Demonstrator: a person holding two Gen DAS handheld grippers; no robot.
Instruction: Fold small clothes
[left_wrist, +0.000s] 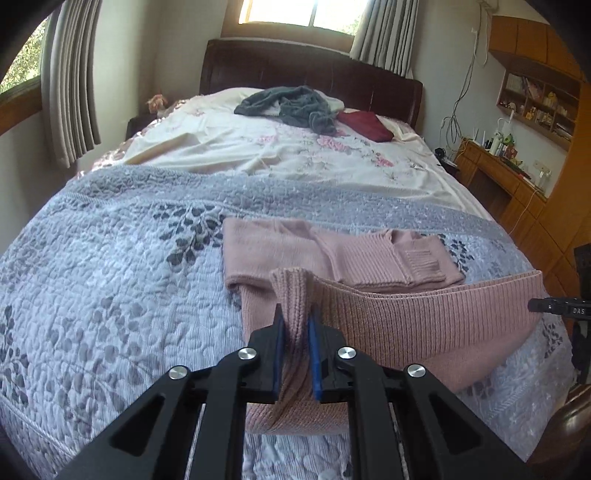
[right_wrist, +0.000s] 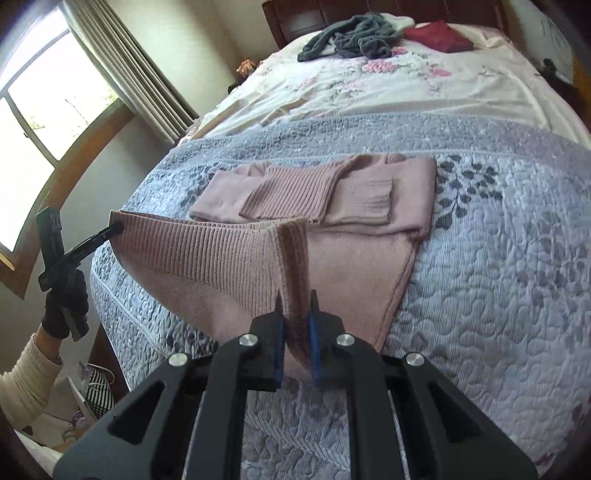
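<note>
A pink knit sweater (left_wrist: 388, 258) lies on the grey quilted bedspread (left_wrist: 110, 277), sleeves folded across its body. My left gripper (left_wrist: 296, 314) is shut on the ribbed bottom hem at one corner, lifting it off the quilt. My right gripper (right_wrist: 296, 301) is shut on the hem of the same sweater (right_wrist: 332, 192) at the other corner. The hem stretches taut between them. In the right wrist view the left gripper (right_wrist: 116, 227) shows at the far corner, held by a gloved hand (right_wrist: 64, 306).
Further up the bed lie a floral sheet (left_wrist: 295, 155), a grey garment (left_wrist: 291, 105) and a dark red pillow (left_wrist: 365, 125) by the headboard. A wooden desk (left_wrist: 498, 173) with clutter stands on the right. Bags (right_wrist: 92, 391) sit on the floor left of the bed.
</note>
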